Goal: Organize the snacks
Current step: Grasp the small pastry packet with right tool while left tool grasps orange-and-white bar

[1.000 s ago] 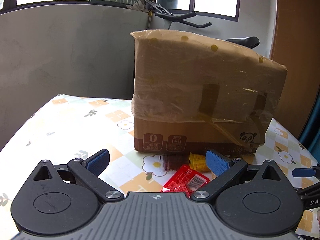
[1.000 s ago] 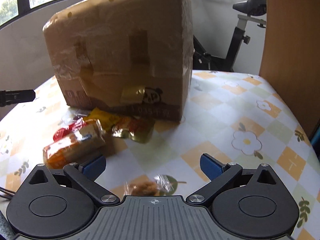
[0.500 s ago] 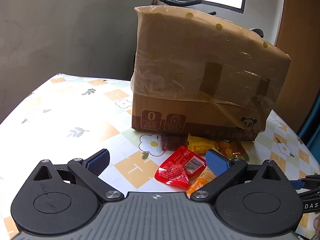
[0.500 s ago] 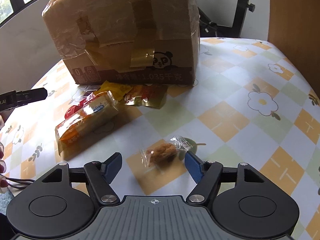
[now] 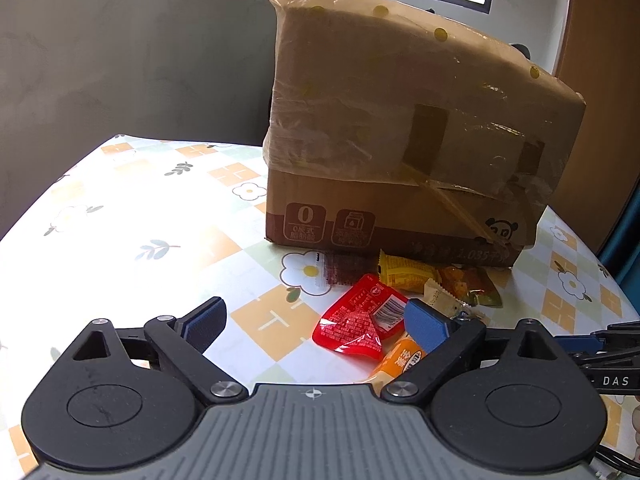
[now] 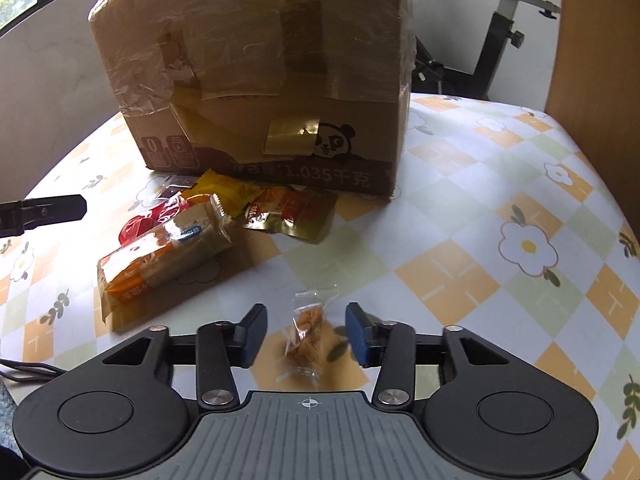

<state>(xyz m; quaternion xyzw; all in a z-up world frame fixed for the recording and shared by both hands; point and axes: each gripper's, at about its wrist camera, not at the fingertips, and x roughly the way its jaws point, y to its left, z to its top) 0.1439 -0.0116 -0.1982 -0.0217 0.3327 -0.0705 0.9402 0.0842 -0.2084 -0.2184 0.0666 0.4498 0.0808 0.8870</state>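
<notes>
A small clear-wrapped snack (image 6: pixel 306 330) lies on the tablecloth between the fingers of my right gripper (image 6: pixel 306 334), which is open and half closed around it without touching. A pile of snacks lies in front of the taped cardboard box (image 6: pixel 256 80): a long orange-and-clear packet (image 6: pixel 160 256), a red packet (image 5: pixel 360 320), a yellow packet (image 5: pixel 404 274) and a gold-edged packet (image 6: pixel 290 212). My left gripper (image 5: pixel 316 320) is open and empty just left of the red packet. The orange packet (image 5: pixel 400 360) lies partly under its right finger.
The cardboard box (image 5: pixel 400 140) stands at the back of the table on a flowered checked cloth (image 6: pixel 480 240). An exercise bike (image 6: pixel 500 40) stands behind the table. A wooden panel (image 6: pixel 600 60) rises on the right. The left gripper's finger (image 6: pixel 44 210) shows at the left edge.
My right gripper has risen, tilted down and narrowed its fingers around the small clear snack. My left gripper has lifted and tilted down, bringing the snack pile into view.
</notes>
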